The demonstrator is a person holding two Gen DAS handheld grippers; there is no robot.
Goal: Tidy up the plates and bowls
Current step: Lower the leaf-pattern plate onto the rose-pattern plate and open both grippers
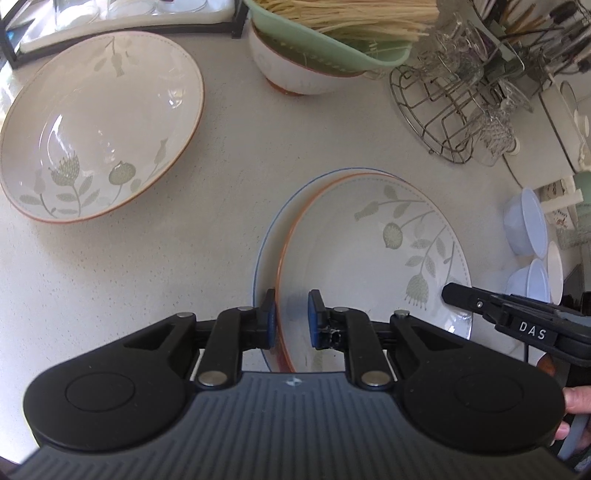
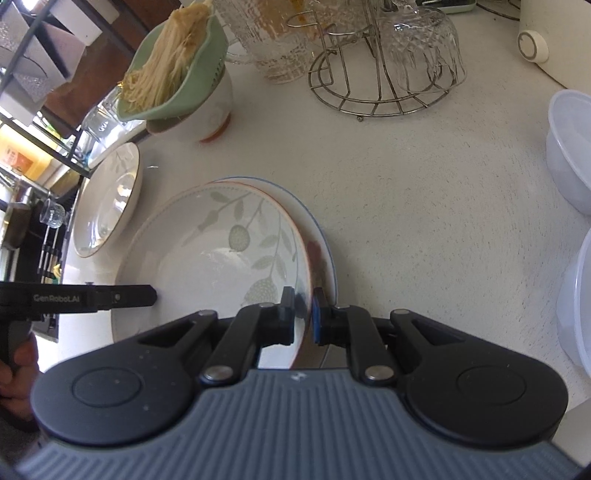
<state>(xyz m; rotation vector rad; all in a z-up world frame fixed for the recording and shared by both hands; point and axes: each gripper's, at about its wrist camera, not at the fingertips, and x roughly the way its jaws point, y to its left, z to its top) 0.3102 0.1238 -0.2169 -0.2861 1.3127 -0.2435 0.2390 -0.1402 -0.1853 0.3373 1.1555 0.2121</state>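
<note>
the pale speckled countertop (image 1: 229,155) carries everything. the largest dish is the wide floral bowl (image 1: 99,125), white with an orange-brown rim, resting well apart from both tongs toward the upper left of the left wrist view; in the right wrist view it sits at the left edge (image 2: 107,199), just beside the held plate.

next comes the orange-rimmed floral plate (image 1: 373,266), lying over a blue-rimmed plate (image 1: 264,251) whose edge shows as a crescent beyond it. in the right wrist view the orange-rimmed plate (image 2: 207,258) appears tilted, with the blue-rimmed one (image 2: 325,251) peeking out on its right.

both tongs are narrowed onto this orange-rimmed plate from opposite sides. the left gripper (image 1: 291,319) straddles its left rim, one blue pad outside and one over the plate's face. the right gripper (image 2: 303,314) is nearly closed, pinching the rim between its pads; it also shows as a black arm (image 1: 498,314) at the plate's right edge.

farther back stand a wire rack (image 1: 439,114) with glassware, a small bowl (image 1: 295,70) holding a green colander (image 1: 325,33), and clear plastic bowls (image 1: 528,229) at the right.
</note>
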